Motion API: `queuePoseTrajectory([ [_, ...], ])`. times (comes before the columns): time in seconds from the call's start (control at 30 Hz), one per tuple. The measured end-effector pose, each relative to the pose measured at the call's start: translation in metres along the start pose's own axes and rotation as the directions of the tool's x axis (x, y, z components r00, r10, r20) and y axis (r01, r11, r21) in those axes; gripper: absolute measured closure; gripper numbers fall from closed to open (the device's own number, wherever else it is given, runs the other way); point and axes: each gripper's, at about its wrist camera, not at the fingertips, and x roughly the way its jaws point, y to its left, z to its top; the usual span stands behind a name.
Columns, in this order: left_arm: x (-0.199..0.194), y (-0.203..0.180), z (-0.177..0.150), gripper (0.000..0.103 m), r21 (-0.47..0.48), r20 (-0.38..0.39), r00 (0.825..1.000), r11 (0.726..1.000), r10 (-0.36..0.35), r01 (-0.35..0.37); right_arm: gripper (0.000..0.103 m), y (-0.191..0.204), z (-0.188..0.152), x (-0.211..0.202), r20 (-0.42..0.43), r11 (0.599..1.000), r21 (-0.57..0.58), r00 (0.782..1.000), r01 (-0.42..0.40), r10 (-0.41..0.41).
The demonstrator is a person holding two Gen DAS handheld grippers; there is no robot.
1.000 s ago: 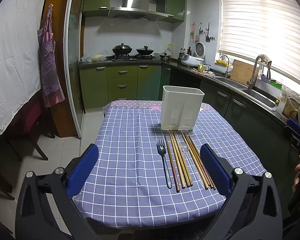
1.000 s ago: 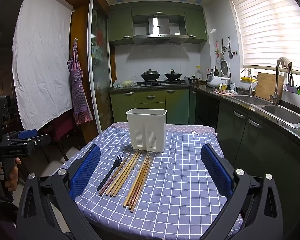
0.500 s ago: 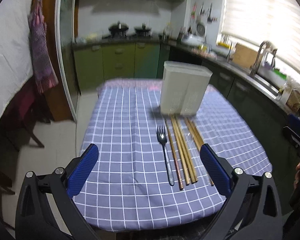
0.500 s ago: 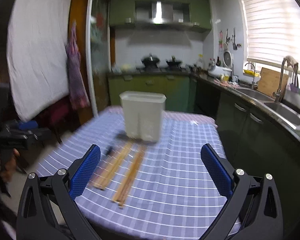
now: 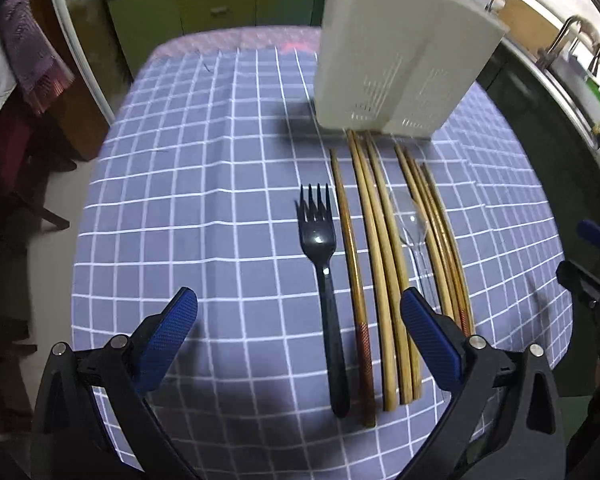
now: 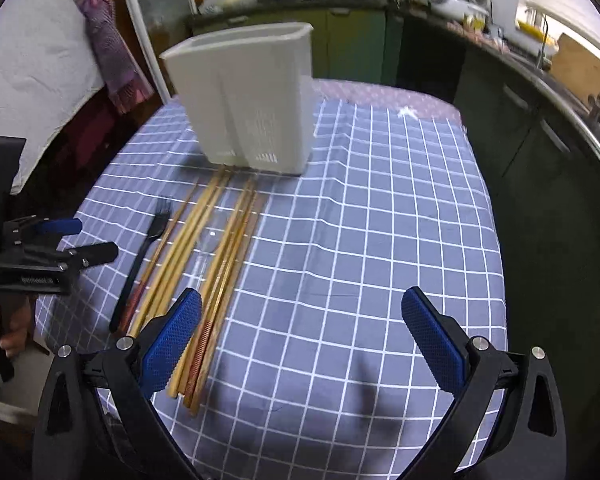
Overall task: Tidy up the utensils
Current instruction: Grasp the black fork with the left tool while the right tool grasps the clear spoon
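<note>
Two spread grippers, left gripper and right gripper, hover over wooden chopsticks, a black plastic fork and a clear spoon lying near the white utensil holder — light, stiff, likely slippery pieces best pinched mid-handle.

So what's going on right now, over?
Left gripper and right gripper open, holding nothing. Black fork, chopsticks, clear spoon flat on tablecloth, none in white holder yet. Nothing blocking.

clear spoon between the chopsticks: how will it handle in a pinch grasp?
The clear spoon looks like thin plastic: probably very light and a bit flexible. Its glossy surface may slip. It lies flat between chopsticks, so they would likely get nudged.
</note>
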Motion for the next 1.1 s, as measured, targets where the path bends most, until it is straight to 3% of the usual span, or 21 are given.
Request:
queuePoseTrajectory([
  [0.07, 0.007, -0.005, 0.004, 0.008, 0.010, -0.026, 1.000, 1.000, 0.001, 0.000, 0.014, -0.003, 0.002, 0.002, -0.010, 1.000, 0.004, 1.000, 0.002, -0.002],
  [0.6, 0.040, -0.008, 0.010, 0.072, -0.029, -0.174, 0.985, 1.000, 0.004, -0.009, 0.034, 0.005, 0.003, 0.011, -0.072, 0.999, -0.042, 0.997, 0.007, -0.010],
  [0.87, 0.044, -0.016, 0.011, 0.093, -0.013, -0.161, 0.986, 0.999, 0.034, -0.037, 0.051, 0.005, 0.006, 0.009, -0.075, 0.999, -0.050, 0.997, -0.005, 0.001],
  [1.1, 0.037, -0.007, 0.015, 0.094, -0.020, -0.125, 0.992, 1.000, 0.011, -0.013, 0.056, 0.021, 0.023, 0.015, -0.133, 0.996, -0.053, 0.989, -0.078, 0.071],
])
